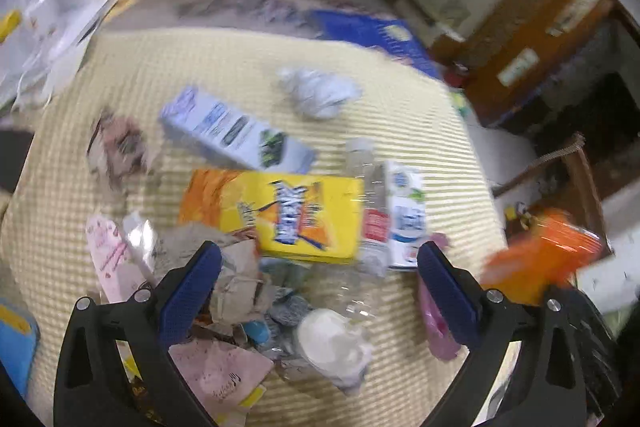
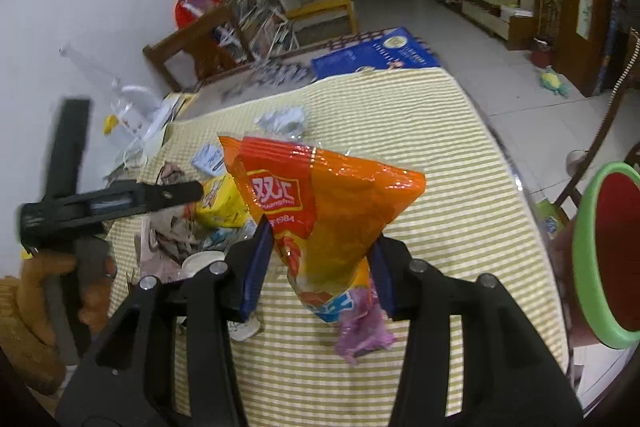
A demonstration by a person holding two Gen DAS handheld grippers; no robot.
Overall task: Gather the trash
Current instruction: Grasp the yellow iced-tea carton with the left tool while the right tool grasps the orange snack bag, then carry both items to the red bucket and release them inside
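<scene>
The right tool point(image 2: 320, 267) grips the orange bag point(image 2: 328, 203) above the worktop point(image 2: 460, 155), bin point(image 2: 600, 255) just right; the left tool point(image 1: 320, 291) gapes over the litter point(image 1: 280, 211)

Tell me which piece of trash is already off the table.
The orange snack bag, pinched in the right gripper and held upright above the cloth; the yellow box and other litter lie flat.

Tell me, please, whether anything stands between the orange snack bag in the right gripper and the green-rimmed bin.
Nothing visible does: the orange snack bag hangs above the table, and the green-rimmed bin stands off to its right.
</scene>
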